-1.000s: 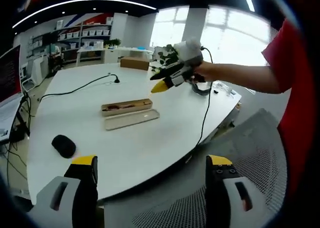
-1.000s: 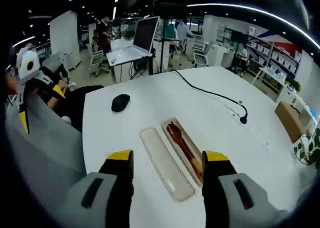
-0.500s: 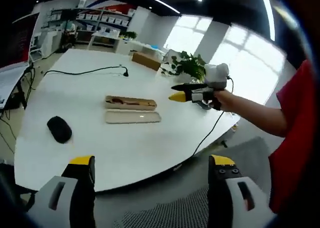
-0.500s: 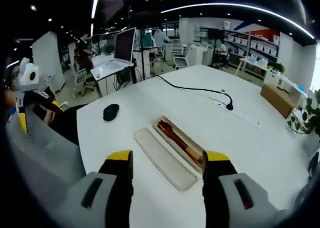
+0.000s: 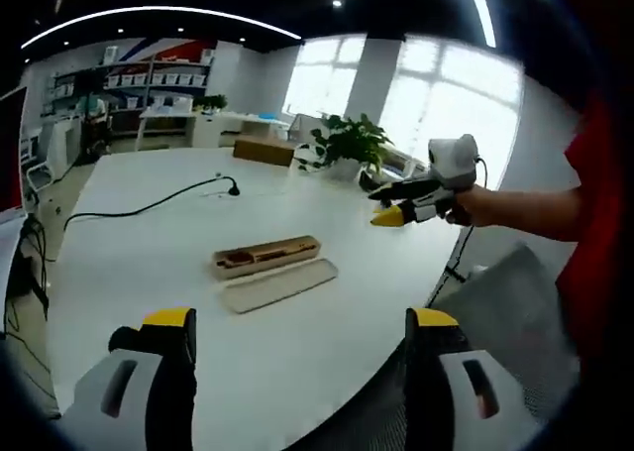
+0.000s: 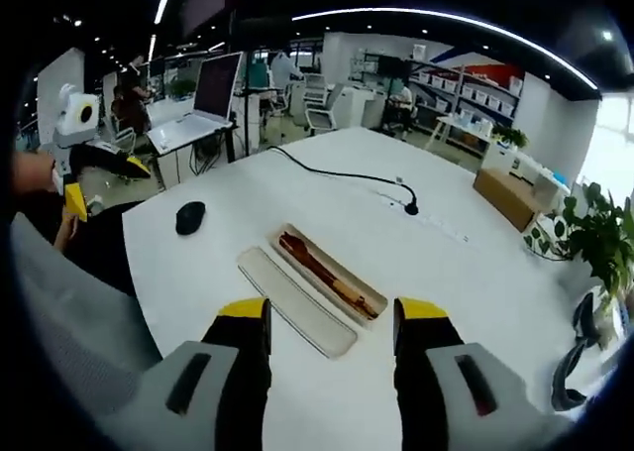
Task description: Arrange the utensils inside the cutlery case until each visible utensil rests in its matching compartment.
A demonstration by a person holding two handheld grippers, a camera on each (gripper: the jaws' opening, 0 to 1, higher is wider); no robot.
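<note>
- Clearly both claws are well short of the work: the left gripper point(image 5: 297, 372) at the bottom of the left gripper view has its jaws spread wide with nothing between them, and the right gripper point(image 6: 319, 367) at the bottom of the right gripper view is just as wide apart and just as empty.
- At the centre of the right gripper view, the cutlery case point(image 6: 330, 277) lies uncovered on the white table point(image 6: 446, 273), with brownish utensils point(image 6: 307, 263) inside; whether each sits in its own compartment is too small to tell.
- Just beside the case, on the near side in both views, lies its lid point(image 6: 294, 301), flat and parallel to it.
- In the left gripper view the case point(image 5: 265, 256) sits a little left of centre, with the lid point(image 5: 278, 284) just below it.
- To the upper left of the case in the right gripper view, a black mouse point(image 6: 189, 217) rests well apart from it, and a black cable point(image 6: 342, 176) runs across the far side of the table.
- Risk, as I judge it: case and lid are light, loose and on a smooth top, so a jaw coming in low could shove either one away rather than reach the utensils.
- Another risk is the lid, so close alongside; a wide-spread claw reaching for a utensil could catch it.
- With slim utensils packed together, a pinch could lift two at once or tip one out of the case.
</note>
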